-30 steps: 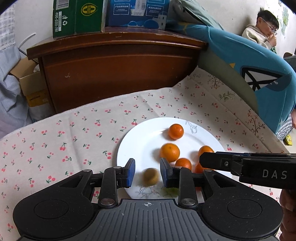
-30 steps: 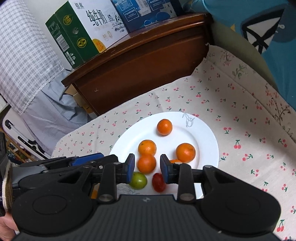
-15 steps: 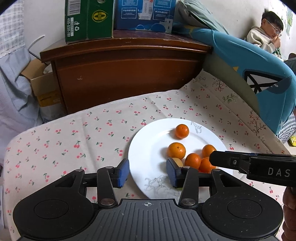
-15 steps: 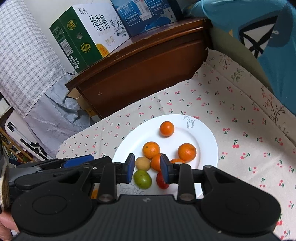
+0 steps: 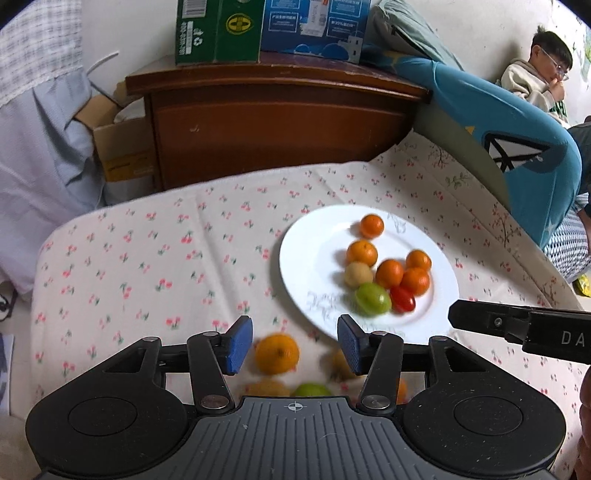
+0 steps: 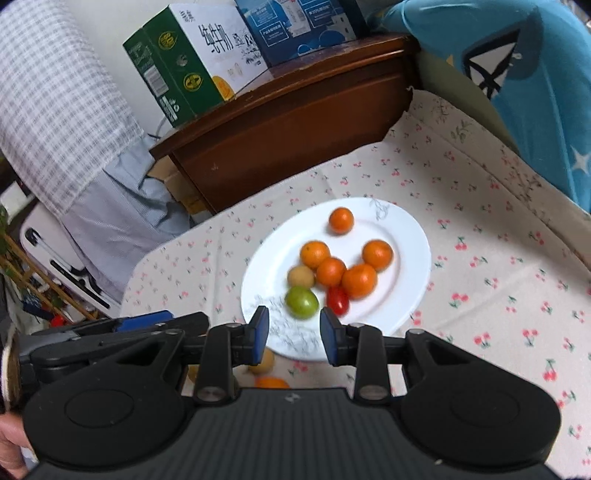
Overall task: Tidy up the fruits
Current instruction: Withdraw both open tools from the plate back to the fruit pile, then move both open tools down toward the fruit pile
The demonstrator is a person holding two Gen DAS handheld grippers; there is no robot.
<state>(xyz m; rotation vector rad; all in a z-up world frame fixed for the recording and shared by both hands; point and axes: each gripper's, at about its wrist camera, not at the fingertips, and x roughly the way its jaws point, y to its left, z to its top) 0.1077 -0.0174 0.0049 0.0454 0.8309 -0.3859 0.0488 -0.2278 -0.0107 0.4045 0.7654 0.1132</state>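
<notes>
A white plate (image 5: 314, 251) (image 6: 410, 236) on the cherry-print cloth holds several oranges (image 5: 362, 253), a tan fruit (image 5: 358, 275), a green fruit (image 5: 372, 298) (image 6: 301, 302) and a red tomato (image 5: 402, 299) (image 6: 337, 300). Loose fruit lies on the cloth near the plate: an orange (image 5: 277, 352), a yellowish fruit (image 5: 341, 363) and a green one (image 5: 313, 389). My left gripper (image 5: 293, 343) is open and empty above the loose orange. My right gripper (image 6: 294, 334) is open and empty at the plate's near rim.
A brown wooden cabinet (image 5: 273, 122) with cartons (image 5: 218, 29) on top stands behind the table. A blue cushion (image 5: 517, 122) lies at the right, a seated person (image 5: 535, 74) beyond it. A cardboard box (image 5: 118, 147) sits at the left.
My left gripper let go of the tan fruit onto the plate, opened wider and drew back left over the loose fruit. My right gripper opened wider and pulled back a little.
</notes>
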